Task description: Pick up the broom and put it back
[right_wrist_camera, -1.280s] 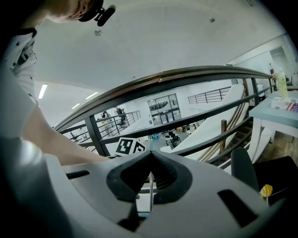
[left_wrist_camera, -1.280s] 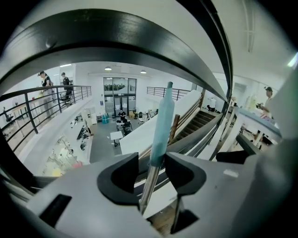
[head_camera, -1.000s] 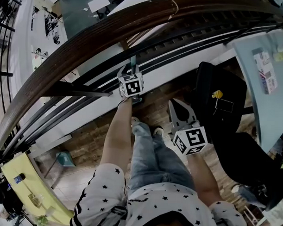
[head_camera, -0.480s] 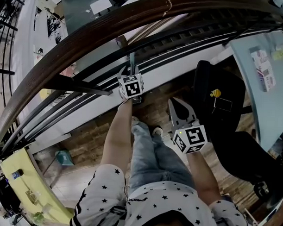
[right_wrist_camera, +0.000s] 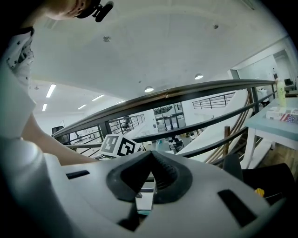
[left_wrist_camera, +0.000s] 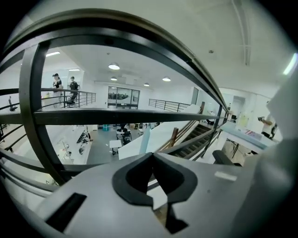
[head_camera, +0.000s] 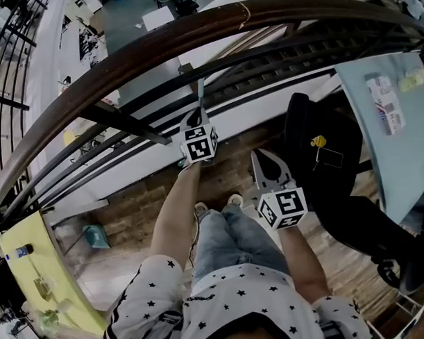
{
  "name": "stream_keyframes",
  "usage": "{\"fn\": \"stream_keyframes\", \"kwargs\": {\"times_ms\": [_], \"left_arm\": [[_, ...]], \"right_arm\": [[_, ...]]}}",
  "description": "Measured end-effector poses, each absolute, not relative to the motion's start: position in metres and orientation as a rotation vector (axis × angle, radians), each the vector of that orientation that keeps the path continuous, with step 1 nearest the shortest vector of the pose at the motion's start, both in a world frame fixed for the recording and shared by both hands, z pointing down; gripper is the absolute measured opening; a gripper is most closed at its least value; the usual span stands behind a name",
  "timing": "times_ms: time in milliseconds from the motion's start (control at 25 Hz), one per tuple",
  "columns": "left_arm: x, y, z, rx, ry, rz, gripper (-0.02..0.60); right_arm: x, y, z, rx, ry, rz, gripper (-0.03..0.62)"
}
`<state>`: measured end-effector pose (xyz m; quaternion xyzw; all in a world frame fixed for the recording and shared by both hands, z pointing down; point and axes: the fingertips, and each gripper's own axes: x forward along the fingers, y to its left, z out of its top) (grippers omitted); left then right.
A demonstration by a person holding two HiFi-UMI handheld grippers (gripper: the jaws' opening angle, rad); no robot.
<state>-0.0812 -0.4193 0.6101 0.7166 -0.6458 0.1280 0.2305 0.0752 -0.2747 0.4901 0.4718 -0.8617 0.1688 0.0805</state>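
Head view: broom (head_camera: 199, 95) stands at 12 o'clock from my left gripper (head_camera: 197, 116). Only its thin teal handle shows, upright against the bars (head_camera: 116, 120) under the wooden handrail (head_camera: 132, 58); its head I cannot see. My right gripper (head_camera: 261, 159) hangs at 4 o'clock from the left one, above the wooden floor (head_camera: 141, 211), touching nothing. The risk, as I judge it, is that the hold sits at the very tips. The long handle may pivot or slide out, knock a bar, and tip through the gap toward the hall below. Lifting slowly and keeping it plumb would help.

Left gripper view: my jaws have just been closing and now meet tip to tip, clenched on the handle as far as I can judge. It rises as a pale strip at 12 o'clock, right from where the pads meet. The bite looks thin.

Right gripper view: jaws pressed together with nothing between them, and the handrail crosses at 12 o'clock.
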Motion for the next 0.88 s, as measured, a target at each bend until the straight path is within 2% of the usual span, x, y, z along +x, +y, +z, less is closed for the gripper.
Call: {"fn": "stream_keyframes", "kwargs": {"times_ms": [400,880], "left_arm": [[-0.077,-0.34,0.543,2.059,-1.721,0.293,0.012],[-0.086,-0.177,0.48,2.113,-1.59,0.181,0.012]], "right_arm": [[0.074,-0.235,0.467,1.4,-2.569,0.429,-0.006],[0.039,-0.118,0.438,1.453,-2.623,0.42,-0.006]]}}
